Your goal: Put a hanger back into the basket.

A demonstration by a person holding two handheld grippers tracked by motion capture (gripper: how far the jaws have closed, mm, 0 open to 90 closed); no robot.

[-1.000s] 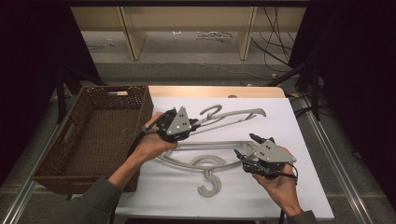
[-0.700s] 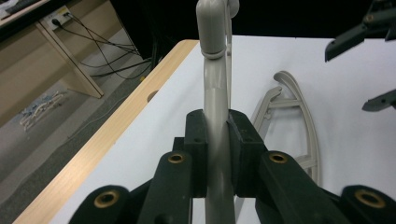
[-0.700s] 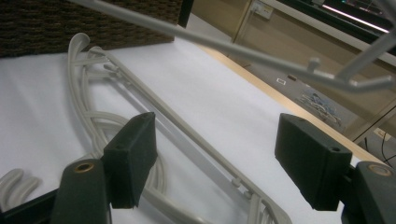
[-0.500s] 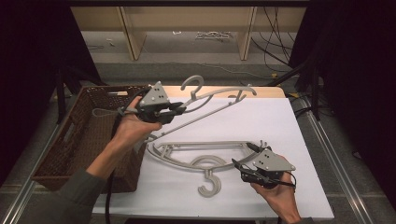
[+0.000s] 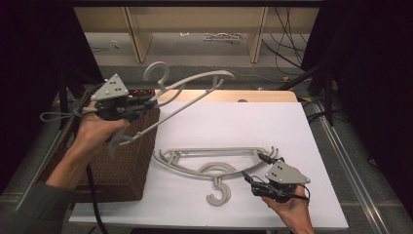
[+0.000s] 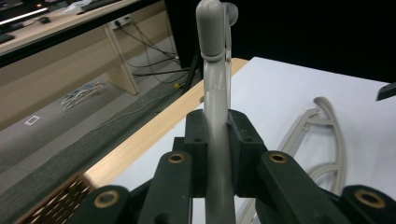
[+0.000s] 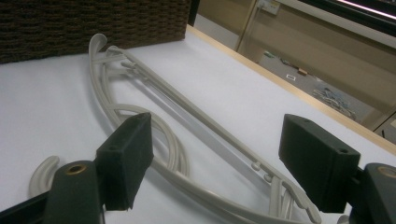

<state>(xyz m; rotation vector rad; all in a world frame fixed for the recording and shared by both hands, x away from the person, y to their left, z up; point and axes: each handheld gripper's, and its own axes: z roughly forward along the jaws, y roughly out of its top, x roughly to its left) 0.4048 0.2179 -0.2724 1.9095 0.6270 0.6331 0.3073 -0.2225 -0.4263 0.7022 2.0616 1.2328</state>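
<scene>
Hanger in the air above the basket, second one waiting on the table

Your left gripper [image 5: 127,108] is clamped on the arm of a grey hanger [image 5: 192,90], holding it tilted in the air above the wicker basket [image 5: 114,168], hook end highest. The grip sits far out on one arm, so the long free end can swing or twist in the jaws; its lower tip hangs close to the basket rim and could snag the weave and lever the hanger loose. Your right gripper [image 5: 256,184] rests with jaws apart just beside the second hanger [image 5: 214,163], which lies flat on the white sheet [image 5: 272,122]. Close carelessly there and you may catch two bars at once or drag the sheet.
</scene>
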